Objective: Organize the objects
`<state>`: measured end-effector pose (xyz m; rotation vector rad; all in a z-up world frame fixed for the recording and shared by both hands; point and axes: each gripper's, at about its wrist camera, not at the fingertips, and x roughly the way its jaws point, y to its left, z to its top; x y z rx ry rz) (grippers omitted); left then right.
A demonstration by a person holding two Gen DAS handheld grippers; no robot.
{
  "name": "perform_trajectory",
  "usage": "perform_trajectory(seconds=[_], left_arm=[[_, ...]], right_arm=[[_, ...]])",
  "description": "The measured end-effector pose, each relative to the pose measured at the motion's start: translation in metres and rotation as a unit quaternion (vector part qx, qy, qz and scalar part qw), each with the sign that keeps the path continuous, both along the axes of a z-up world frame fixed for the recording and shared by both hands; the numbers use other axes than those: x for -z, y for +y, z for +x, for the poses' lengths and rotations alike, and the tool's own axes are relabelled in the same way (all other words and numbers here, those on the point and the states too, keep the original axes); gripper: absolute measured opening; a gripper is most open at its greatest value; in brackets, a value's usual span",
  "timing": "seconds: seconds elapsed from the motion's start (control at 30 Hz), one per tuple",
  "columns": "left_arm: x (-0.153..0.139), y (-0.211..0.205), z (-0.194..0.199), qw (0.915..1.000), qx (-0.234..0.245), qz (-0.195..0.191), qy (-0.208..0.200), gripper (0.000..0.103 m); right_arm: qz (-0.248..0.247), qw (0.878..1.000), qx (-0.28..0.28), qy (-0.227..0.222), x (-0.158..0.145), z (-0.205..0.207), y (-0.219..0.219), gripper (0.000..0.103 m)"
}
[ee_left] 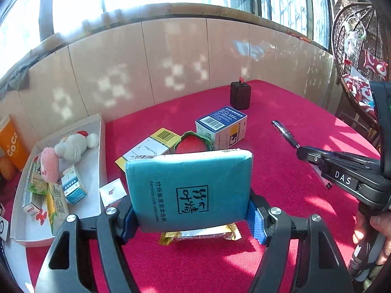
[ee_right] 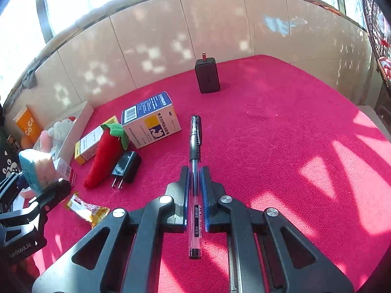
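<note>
My left gripper (ee_left: 193, 210) is shut on a teal tissue pack (ee_left: 190, 185) and holds it upright above the red tablecloth; the pack also shows in the right wrist view (ee_right: 36, 168). My right gripper (ee_right: 194, 171) is shut on a black gel pen (ee_right: 195, 151), which lies between its fingers pointing away; the pen's tip also shows in the left wrist view (ee_left: 284, 133). A white tray (ee_left: 95, 171) at the left holds plush toys and small boxes.
On the cloth lie a blue-white medicine box (ee_right: 151, 119), a yellow box (ee_right: 92, 144), a red plush pepper (ee_right: 107, 153), a black plug charger (ee_right: 125, 167), a snack packet (ee_right: 88, 210) and a black adapter block (ee_right: 207, 75). A cardboard wall (ee_right: 195, 31) stands behind.
</note>
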<state>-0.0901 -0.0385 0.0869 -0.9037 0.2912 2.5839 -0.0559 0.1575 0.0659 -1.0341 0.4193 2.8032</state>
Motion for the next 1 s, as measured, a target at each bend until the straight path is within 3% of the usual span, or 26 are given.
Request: perform_trajectory(seconds=[0.3, 1.0], left_arm=[[-0.019, -0.022, 0.004, 0.9993, -0.024, 0.017, 0.02, 0.072], [-0.034, -0.072, 0.007, 0.9955, -0.065, 0.053, 0.046, 0.072]], right_arm=[[0.0, 0.998, -0.013, 0.061, -0.044, 0.019, -0.018, 0.008], [0.014, 0.995, -0.077, 0.067, -0.066, 0.019, -0.075, 0.008]])
